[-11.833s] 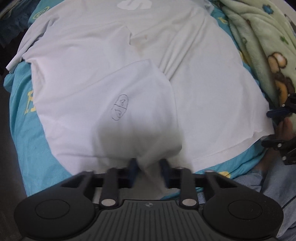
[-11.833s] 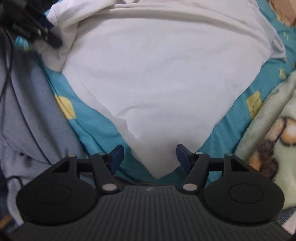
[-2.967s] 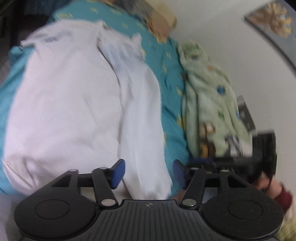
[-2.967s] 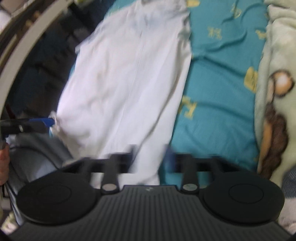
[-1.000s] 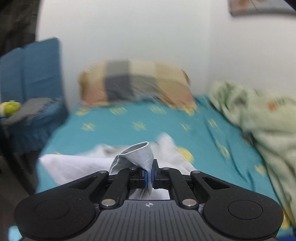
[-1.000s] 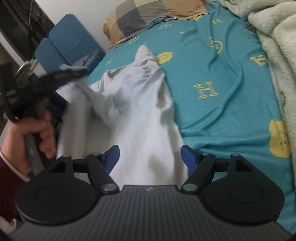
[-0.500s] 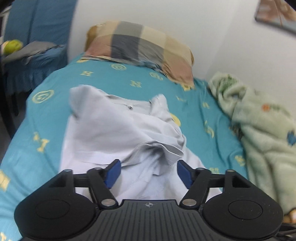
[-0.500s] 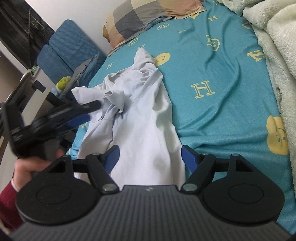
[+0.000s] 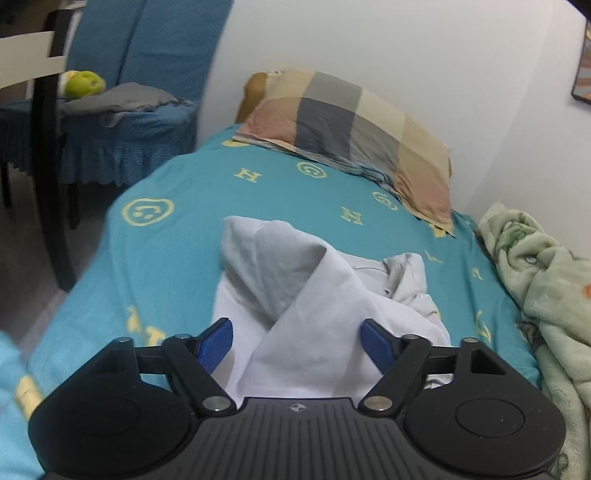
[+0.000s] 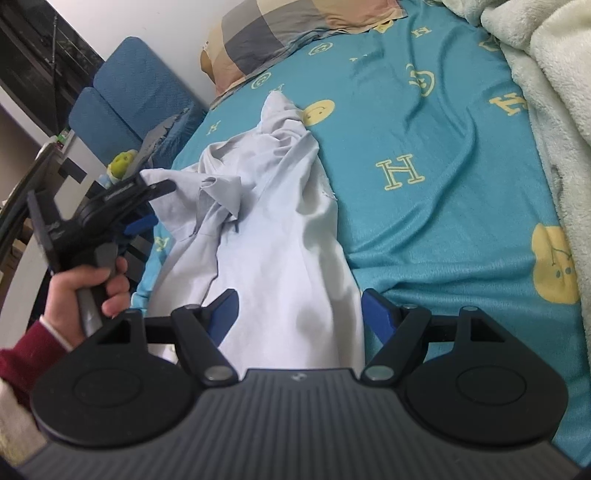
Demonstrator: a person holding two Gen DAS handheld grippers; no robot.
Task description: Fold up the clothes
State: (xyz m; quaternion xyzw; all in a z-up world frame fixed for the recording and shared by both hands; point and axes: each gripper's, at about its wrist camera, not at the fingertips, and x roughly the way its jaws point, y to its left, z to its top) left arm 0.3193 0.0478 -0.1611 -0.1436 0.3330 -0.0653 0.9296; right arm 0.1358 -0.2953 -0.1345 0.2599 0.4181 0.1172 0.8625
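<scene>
The white shirt (image 10: 273, 236) lies on the bed (image 10: 424, 221) as a long strip running from near to far, its rumpled far end toward the pillow (image 9: 351, 125). The right gripper (image 10: 299, 314) hangs open over the near end. The left gripper (image 9: 297, 341), jaws just narrowed yet apart and empty, sits at the strip's left edge, nearer the bunched part.

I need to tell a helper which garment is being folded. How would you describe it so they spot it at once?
Start at the bed with the teal sheet printed with yellow smiley faces and letters. The shirt is the white, crumpled garment lying lengthwise along the side of the bed nearer the blue chair. Unlike the checked pillow at the head and the fluffy pale-green blanket opposite, it is plain, thin and unpatterned.
</scene>
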